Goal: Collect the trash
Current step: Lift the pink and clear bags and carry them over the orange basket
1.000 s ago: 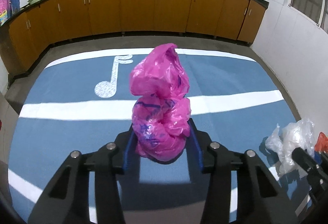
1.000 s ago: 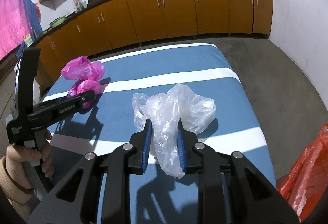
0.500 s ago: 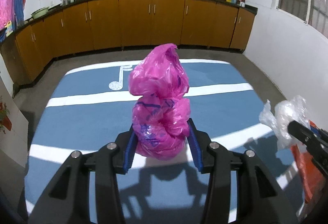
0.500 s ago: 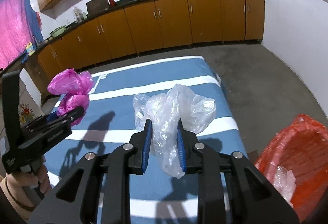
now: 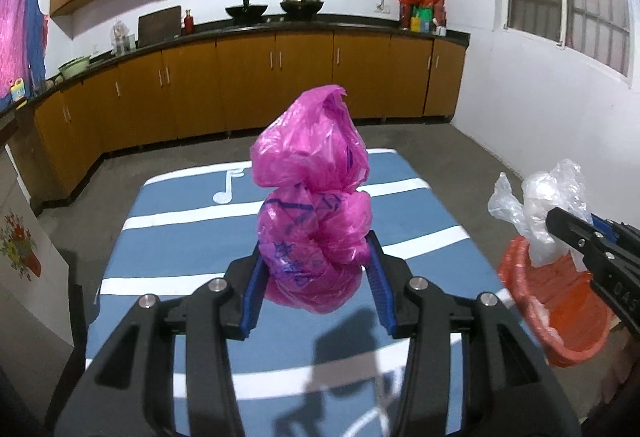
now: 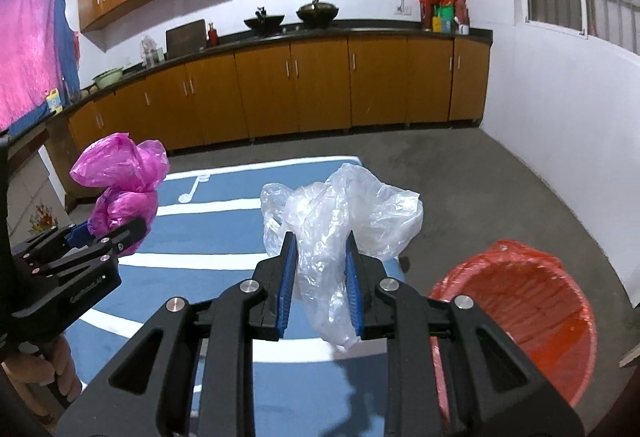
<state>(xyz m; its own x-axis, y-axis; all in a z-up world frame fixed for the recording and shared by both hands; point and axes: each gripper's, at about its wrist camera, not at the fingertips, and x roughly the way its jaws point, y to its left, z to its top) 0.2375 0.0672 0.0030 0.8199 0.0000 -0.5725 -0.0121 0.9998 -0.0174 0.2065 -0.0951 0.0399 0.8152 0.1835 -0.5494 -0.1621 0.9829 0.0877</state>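
Orange cabinets (image 5: 248, 85) line the kitchen behind a blue mat (image 5: 180, 237). At screen centre, the left gripper (image 5: 316, 289) clamps a pink bag (image 5: 312, 205) above the mat. The right gripper (image 6: 320, 289) pinches a clear bag (image 6: 340, 221); a red bin (image 6: 520, 317) sits at its four o'clock.

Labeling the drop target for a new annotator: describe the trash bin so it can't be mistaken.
Start at the blue mat with white stripes on the grey kitchen floor and go to its right edge. Just beyond it, on the bare floor, stands the round bin, open at the top. It is the only red-orange container there, lined with red plastic.
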